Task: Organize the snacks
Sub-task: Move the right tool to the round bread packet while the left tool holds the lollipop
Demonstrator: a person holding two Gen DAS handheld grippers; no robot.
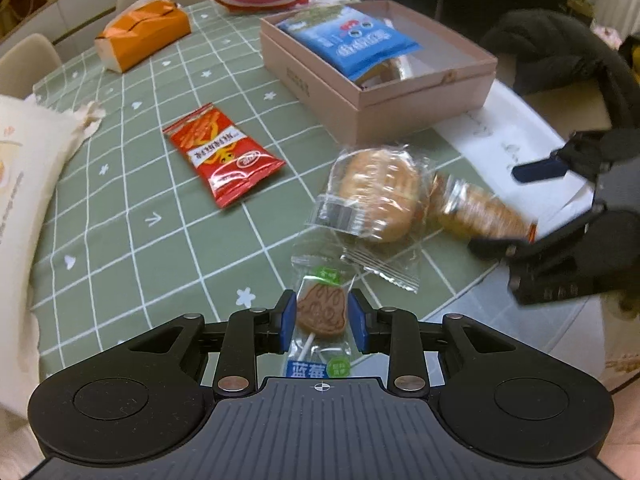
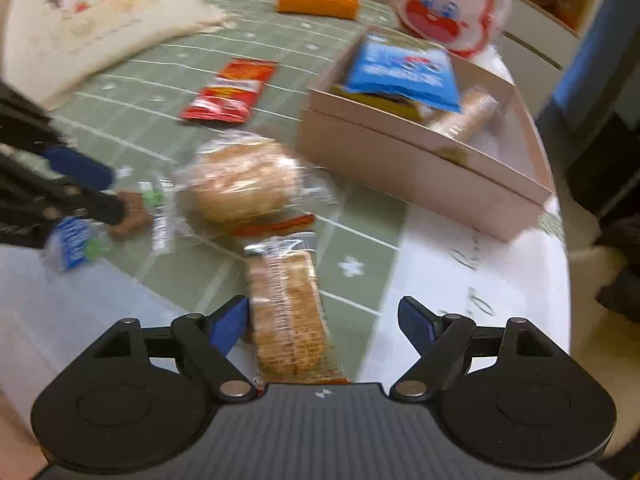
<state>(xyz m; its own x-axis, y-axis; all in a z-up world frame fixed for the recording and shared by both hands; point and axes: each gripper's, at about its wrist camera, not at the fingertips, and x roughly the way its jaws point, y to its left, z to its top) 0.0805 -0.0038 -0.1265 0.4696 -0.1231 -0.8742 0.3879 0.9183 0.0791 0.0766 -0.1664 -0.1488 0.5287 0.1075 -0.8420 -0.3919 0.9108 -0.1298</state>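
Sorting snacks into a pink box (image 1: 400,100) at upper right.
Blue packet (image 1: 352,42) inside; left gripper (image 1: 322,316) fingers pinch a lollipop (image 1: 322,312); right gripper (image 2: 324,320) fingers gape around a cracker pack (image 2: 288,312).

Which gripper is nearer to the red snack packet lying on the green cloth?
Left. The left gripper, closed around a lollipop, sits a few cloth squares from the red packet. The right gripper straddles a cracker pack, beyond the wrapped bun.

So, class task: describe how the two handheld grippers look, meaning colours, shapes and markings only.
Both match. The left gripper has a black ribbed body, two round black discs, black linkage arms with silver rivets, blue finger pads and a small white crosshair mark. The right gripper is built the same. No cables or sleeves show.
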